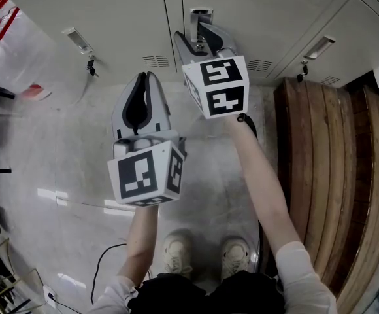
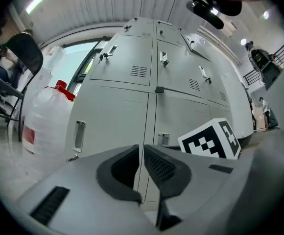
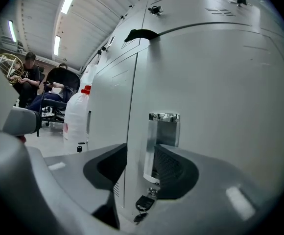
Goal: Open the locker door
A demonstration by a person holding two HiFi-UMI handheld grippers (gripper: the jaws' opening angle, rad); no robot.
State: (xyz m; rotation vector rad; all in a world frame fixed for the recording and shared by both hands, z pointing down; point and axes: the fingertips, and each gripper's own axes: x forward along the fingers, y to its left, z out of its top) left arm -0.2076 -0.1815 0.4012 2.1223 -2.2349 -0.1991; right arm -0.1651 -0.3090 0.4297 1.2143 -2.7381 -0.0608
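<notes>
The grey locker door (image 1: 268, 12) is straight ahead, with a recessed metal handle (image 1: 200, 15) at its left edge. My right gripper (image 1: 199, 34) is at this handle and stands open. In the right gripper view the handle (image 3: 164, 131) sits on the door (image 3: 220, 106). The right jaw covers the lower part of the recess, while the left jaw is in front of the neighbouring door, so the right gripper (image 3: 139, 153) straddles the seam. A key with a dark fob (image 3: 144, 203) hangs below the handle. My left gripper (image 1: 147, 77) is held back from the lockers, shut and empty.
A big white water bottle (image 1: 10, 54) with a red cap stands against the lockers at the left. A wooden bench (image 1: 333, 169) runs along the right. Neighbouring lockers carry keys (image 1: 91, 66). A cable (image 1: 101, 267) lies on the floor near my shoes. People sit far off (image 3: 29, 77).
</notes>
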